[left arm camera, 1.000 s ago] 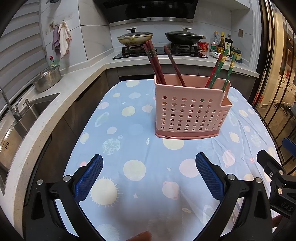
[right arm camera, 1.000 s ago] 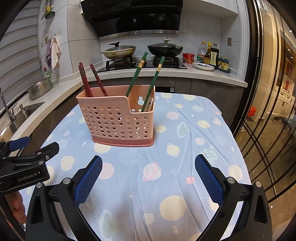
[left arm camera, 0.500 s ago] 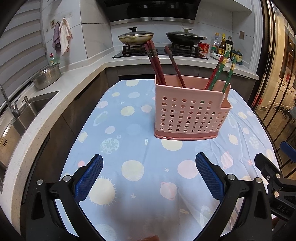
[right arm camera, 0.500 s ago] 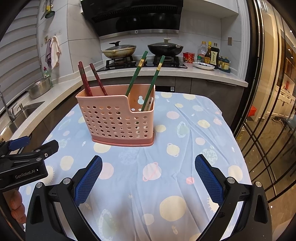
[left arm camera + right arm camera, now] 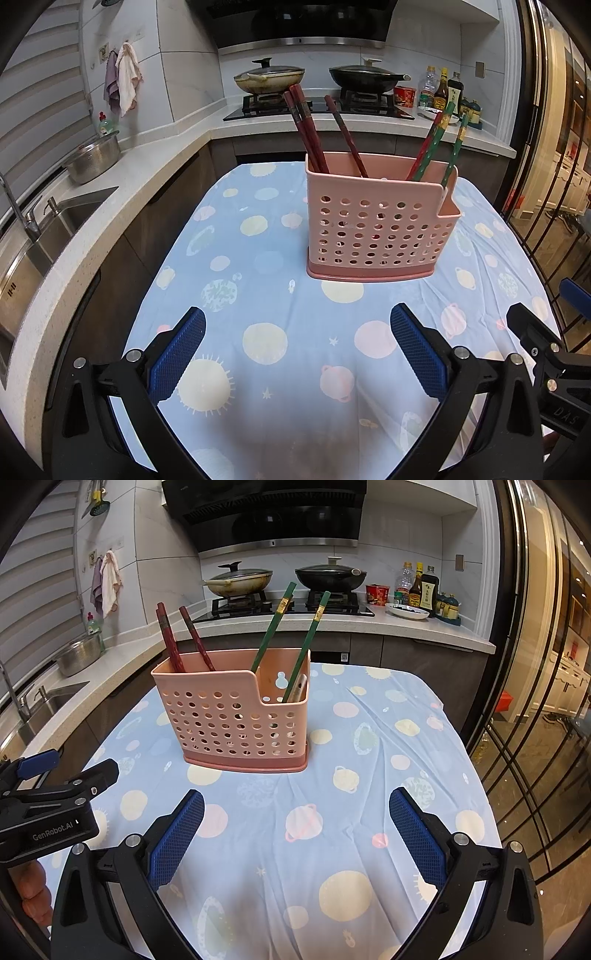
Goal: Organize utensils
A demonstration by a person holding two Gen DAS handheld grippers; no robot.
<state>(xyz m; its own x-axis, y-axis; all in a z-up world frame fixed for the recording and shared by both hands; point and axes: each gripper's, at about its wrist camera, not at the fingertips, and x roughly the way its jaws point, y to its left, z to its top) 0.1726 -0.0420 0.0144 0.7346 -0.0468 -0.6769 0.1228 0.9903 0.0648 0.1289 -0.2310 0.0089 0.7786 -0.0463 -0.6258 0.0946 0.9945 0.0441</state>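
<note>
While a pink perforated utensil caddy stands upright toward the far half of the tabletop, broad stretches of planet-print cloth lie bare around it, reaching to the rounded left and right edges. Dark red chopsticks lean in its left compartment, and green chopsticks lean in its right one. Low at the near edge, the left hand-held gripper and the right hand-held gripper point side by side toward the caddy, well apart from it, each with blue-padded jaws spread wide and nothing between them.
</note>
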